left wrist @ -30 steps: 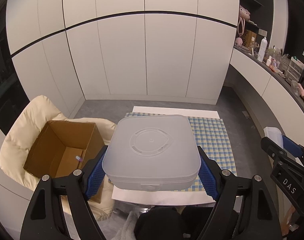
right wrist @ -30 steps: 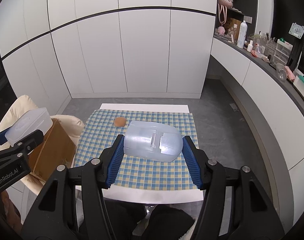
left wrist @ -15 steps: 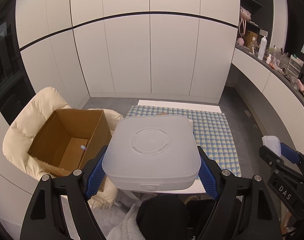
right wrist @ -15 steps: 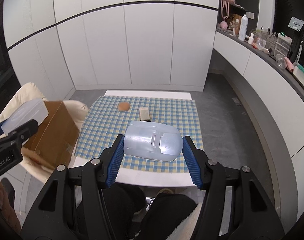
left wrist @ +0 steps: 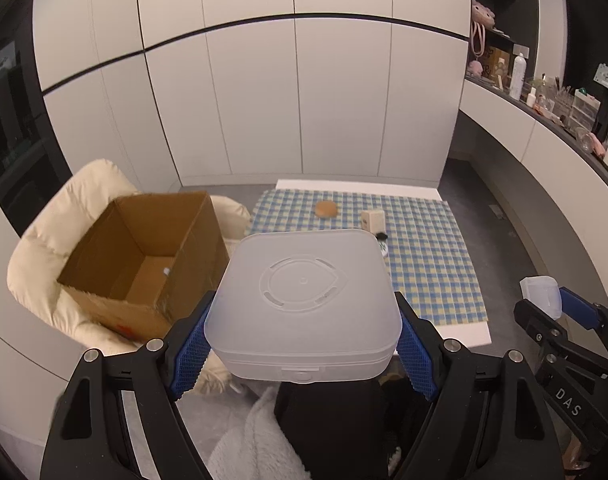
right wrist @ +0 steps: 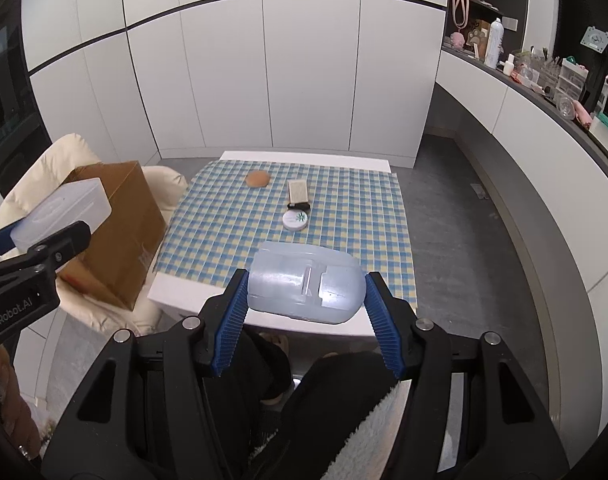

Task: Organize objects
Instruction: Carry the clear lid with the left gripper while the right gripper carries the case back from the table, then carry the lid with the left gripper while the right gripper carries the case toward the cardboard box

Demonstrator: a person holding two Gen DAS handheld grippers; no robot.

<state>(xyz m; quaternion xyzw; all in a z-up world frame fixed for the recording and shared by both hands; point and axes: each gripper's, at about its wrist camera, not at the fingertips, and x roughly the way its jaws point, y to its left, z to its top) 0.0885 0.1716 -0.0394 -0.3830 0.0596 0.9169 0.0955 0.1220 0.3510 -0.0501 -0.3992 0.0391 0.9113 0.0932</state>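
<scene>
Left gripper (left wrist: 302, 338) clamped on a square frosted container (left wrist: 304, 304), jaws wide, held in the air off the table's (right wrist: 264, 320) near edge. Right gripper (right wrist: 305, 300) closed on a rounded translucent lid (right wrist: 305, 282) above that edge. Cardboard box (left wrist: 144, 256) stands open on a cream chair (left wrist: 80, 200) beside the table's left edge.

the square translucent box (left wrist: 304, 300) hides the near part of the checked cloth (left wrist: 423, 248) and half of a small round tin (left wrist: 383, 246). the items on the counter (right wrist: 543, 80) are too small to identify.
</scene>
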